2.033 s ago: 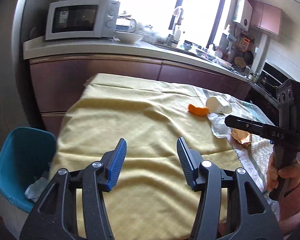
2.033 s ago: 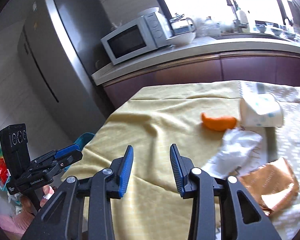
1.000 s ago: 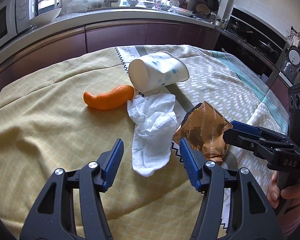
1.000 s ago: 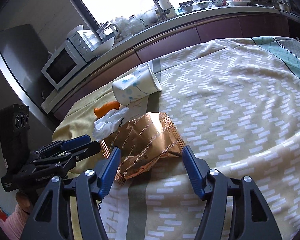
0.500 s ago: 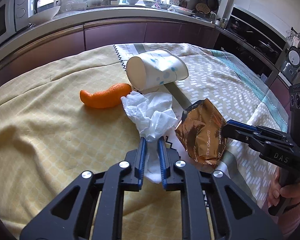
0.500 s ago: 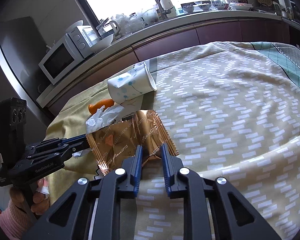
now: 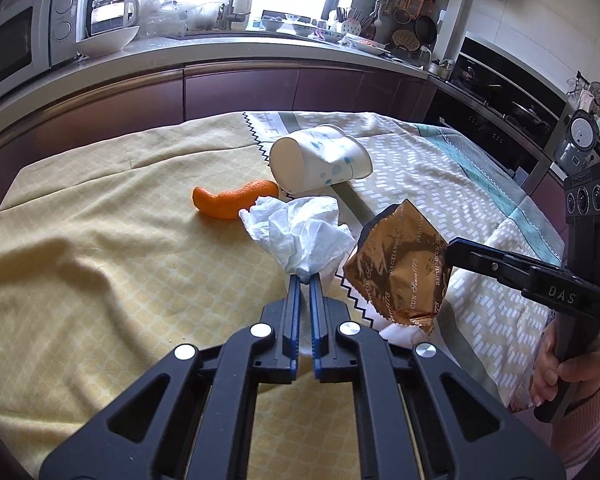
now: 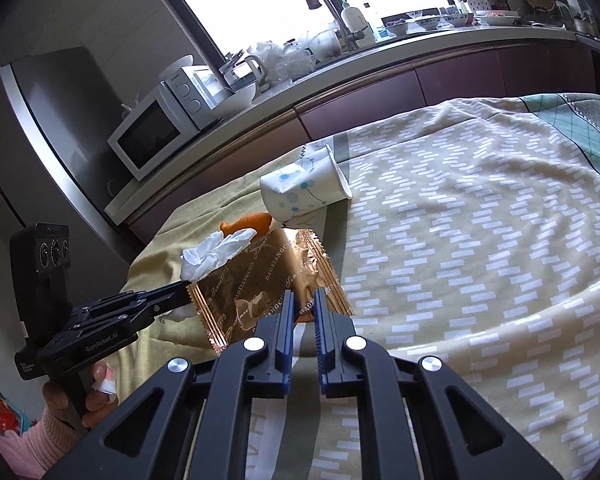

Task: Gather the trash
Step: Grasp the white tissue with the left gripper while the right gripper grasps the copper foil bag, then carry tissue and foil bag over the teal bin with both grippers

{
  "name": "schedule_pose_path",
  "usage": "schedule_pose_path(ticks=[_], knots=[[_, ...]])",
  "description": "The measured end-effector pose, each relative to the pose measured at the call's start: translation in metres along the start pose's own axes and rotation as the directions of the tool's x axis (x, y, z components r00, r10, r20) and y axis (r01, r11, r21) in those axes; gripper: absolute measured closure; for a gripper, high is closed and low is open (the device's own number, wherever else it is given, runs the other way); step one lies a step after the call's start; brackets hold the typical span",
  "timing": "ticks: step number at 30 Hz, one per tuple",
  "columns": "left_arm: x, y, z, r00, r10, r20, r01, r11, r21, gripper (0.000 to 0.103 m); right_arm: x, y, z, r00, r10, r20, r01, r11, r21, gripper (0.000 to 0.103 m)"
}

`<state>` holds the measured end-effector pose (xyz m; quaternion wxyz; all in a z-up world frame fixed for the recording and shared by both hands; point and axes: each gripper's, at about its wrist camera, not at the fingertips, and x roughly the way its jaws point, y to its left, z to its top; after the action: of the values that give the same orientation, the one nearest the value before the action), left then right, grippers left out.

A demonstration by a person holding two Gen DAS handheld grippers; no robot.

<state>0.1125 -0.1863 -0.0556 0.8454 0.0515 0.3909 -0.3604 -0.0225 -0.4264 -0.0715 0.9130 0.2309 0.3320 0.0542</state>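
My left gripper (image 7: 305, 280) is shut on a crumpled white tissue (image 7: 300, 232) and holds it off the cloth-covered table (image 7: 100, 260). My right gripper (image 8: 303, 298) is shut on a copper-brown snack wrapper (image 8: 260, 284) and holds it lifted beside the tissue (image 8: 216, 256). The wrapper also shows in the left wrist view (image 7: 400, 268). An orange peel (image 7: 232, 200) and a tipped white paper cup (image 7: 320, 164) with blue dots lie on the cloth behind them. The cup (image 8: 304, 192) and peel (image 8: 248, 222) also show in the right wrist view.
A kitchen counter (image 7: 220, 52) with a microwave (image 8: 160, 128), bowl and sink runs behind the table. A fridge (image 8: 40, 128) stands at the left. An oven (image 7: 500, 112) is at the right. The cloth is yellow on the left and patterned (image 8: 480, 220) on the right.
Both grippers have risen a little with their loads: the tissue and the wrapper now hang clear of the cloth. One second ago both grippers were open around them.
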Motion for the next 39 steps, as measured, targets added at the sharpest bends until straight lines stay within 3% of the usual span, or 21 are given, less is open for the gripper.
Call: schedule_pose_path(ticks=[15, 22, 39], knots=[[-0.093, 0.059, -0.038, 0.993, 0.067, 0.102, -0.055, 0.992, -0.115, 0.099, 0.018, 0.058, 0.004, 0.993, 0.117, -0.031, -0.119, 0.989, -0.082, 0.094], [-0.144, 0.087, -0.066, 0.978, 0.147, 0.151, -0.122, 0.979, -0.163, 0.099, 0.039, 0.097, 0.0, 0.979, 0.184, -0.083, -0.193, 0.973, -0.127, 0.094], [-0.236, 0.164, -0.13, 0.919, 0.358, 0.167, -0.28, 0.889, -0.361, 0.099, 0.094, 0.198, -0.016, 0.922, 0.309, -0.235, -0.362, 0.903, -0.233, 0.094]])
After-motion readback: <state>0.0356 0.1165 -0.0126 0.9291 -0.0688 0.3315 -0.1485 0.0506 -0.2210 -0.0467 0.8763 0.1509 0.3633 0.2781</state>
